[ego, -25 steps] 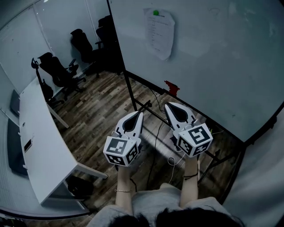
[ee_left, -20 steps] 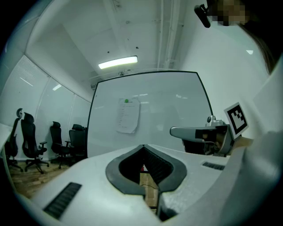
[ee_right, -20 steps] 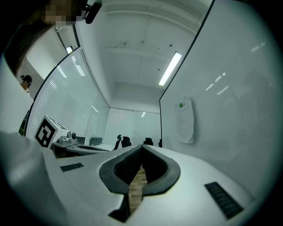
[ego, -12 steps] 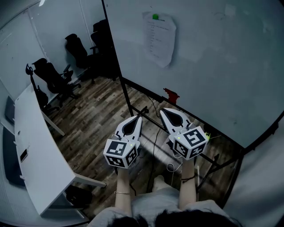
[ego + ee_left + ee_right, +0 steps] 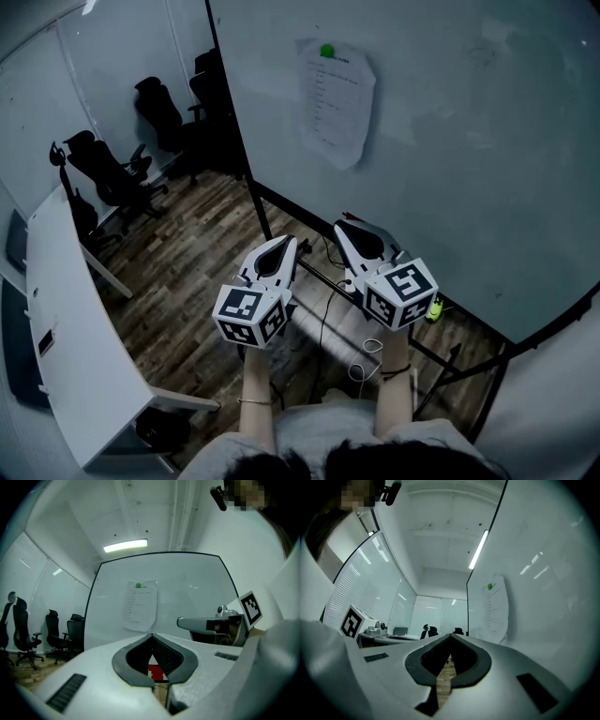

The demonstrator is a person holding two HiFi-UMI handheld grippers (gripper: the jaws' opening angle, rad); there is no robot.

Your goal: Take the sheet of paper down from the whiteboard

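Observation:
A printed sheet of paper hangs on the whiteboard, pinned at its top by a green magnet. Its lower edge curls away from the board. The paper shows ahead in the left gripper view and the same paper stands off to the right in the right gripper view. My left gripper is shut and empty, well below and left of the sheet. My right gripper is also shut with nothing in it, lower than the sheet and short of the board.
The whiteboard stands on a black frame with a red part low down. Cables trail over the wooden floor. A long white desk runs along the left, and several black office chairs stand behind it.
Both grippers have moved forward toward the whiteboard, side by side. The paper now looks nearer and larger. Neither gripper's jaws have changed.

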